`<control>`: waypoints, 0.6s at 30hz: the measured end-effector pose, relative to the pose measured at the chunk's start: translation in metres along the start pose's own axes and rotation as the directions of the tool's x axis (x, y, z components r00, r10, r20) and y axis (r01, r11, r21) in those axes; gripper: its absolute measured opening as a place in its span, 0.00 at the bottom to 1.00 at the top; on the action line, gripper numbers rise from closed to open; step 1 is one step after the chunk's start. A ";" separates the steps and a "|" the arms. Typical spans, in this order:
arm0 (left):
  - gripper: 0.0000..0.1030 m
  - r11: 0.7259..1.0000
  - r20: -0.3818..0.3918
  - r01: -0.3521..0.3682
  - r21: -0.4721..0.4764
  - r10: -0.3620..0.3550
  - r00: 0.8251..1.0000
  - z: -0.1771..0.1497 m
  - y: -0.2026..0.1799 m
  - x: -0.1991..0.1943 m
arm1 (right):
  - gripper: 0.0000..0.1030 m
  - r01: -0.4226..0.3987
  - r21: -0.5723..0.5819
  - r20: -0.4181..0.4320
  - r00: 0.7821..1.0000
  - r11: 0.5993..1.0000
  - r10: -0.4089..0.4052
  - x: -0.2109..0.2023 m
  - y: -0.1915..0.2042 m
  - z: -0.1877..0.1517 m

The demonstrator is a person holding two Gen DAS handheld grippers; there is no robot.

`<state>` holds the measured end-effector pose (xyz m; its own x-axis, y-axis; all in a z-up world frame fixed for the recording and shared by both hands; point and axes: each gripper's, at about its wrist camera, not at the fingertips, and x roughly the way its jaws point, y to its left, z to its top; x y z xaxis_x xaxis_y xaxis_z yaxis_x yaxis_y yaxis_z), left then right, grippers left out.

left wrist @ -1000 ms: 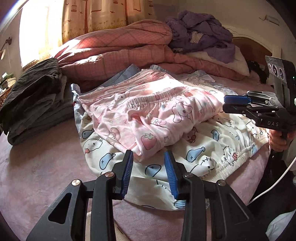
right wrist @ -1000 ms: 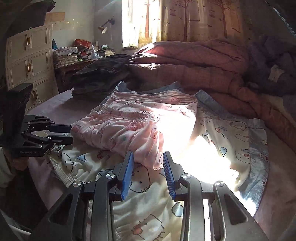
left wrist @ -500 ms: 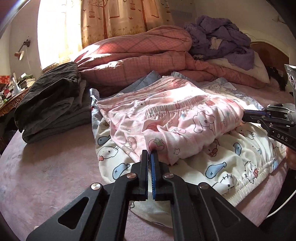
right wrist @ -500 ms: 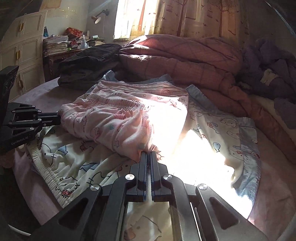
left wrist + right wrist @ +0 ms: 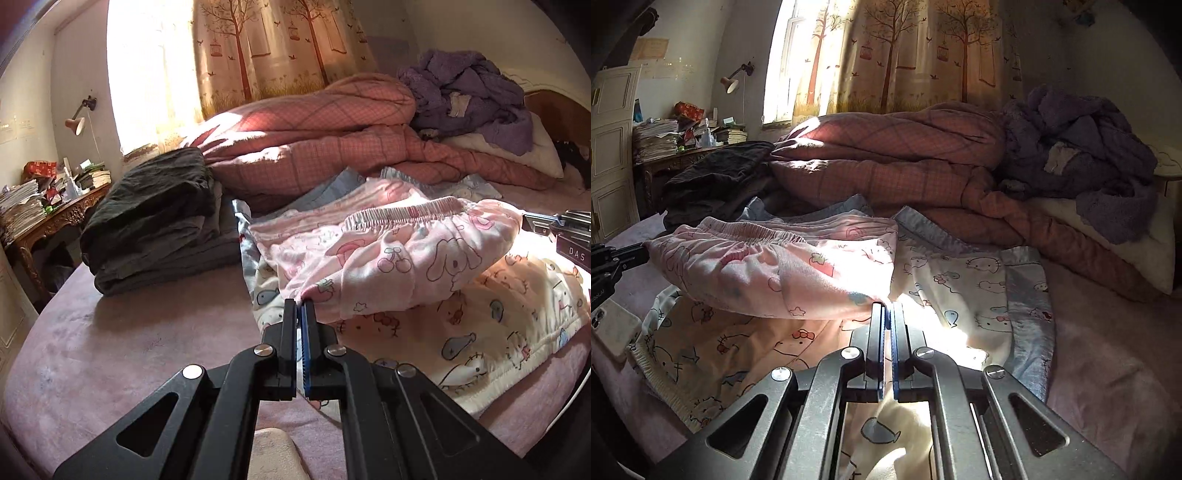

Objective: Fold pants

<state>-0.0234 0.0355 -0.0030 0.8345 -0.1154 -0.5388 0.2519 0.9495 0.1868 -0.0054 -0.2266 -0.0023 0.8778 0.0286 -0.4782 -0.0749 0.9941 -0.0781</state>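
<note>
The pink printed pants [image 5: 399,254] lie folded on top of cream cartoon-print pants [image 5: 491,325] on the bed. My left gripper [image 5: 300,303] is shut on a near corner of the pink pants and holds it slightly raised. My right gripper [image 5: 887,306] is shut on the other near corner of the pink pants [image 5: 783,269], which hang lifted between the two. The right gripper also shows at the right edge of the left wrist view [image 5: 554,225], and the left gripper at the left edge of the right wrist view [image 5: 617,258].
A stack of folded dark clothes [image 5: 155,218] sits to the left on the pink bedsheet [image 5: 110,354]. A pink checked quilt [image 5: 325,147] and a purple blanket [image 5: 469,96] are piled behind. A cluttered desk [image 5: 48,210] stands beyond the bed. A phone [image 5: 613,328] lies at the bed's edge.
Both grippers went from open to shut on the near corners of the pink pants, then lifted that edge off the cream pants.
</note>
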 end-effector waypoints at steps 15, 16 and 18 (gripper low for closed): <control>0.01 0.998 -0.102 -0.001 -0.061 -0.005 0.995 -0.018 0.019 0.012 | 0.02 -0.031 0.026 -0.144 0.989 0.999 0.035 0.025 -0.005 -0.015; 0.01 0.998 -0.091 -0.012 -0.054 0.007 0.996 -0.017 0.018 0.009 | 0.02 -0.022 -0.001 -0.113 0.993 1.000 0.022 0.019 0.000 -0.013; 0.01 0.998 -0.085 -0.010 -0.058 0.006 0.996 -0.015 0.018 0.007 | 0.02 -0.025 -0.021 -0.066 0.998 0.999 0.023 0.007 0.005 -0.008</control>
<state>-0.0203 0.0564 -0.0161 0.7912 -0.0849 -0.6056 0.2145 0.9659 0.1448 -0.0030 -0.2225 -0.0132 0.8427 0.0449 -0.5364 -0.1067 0.9907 -0.0846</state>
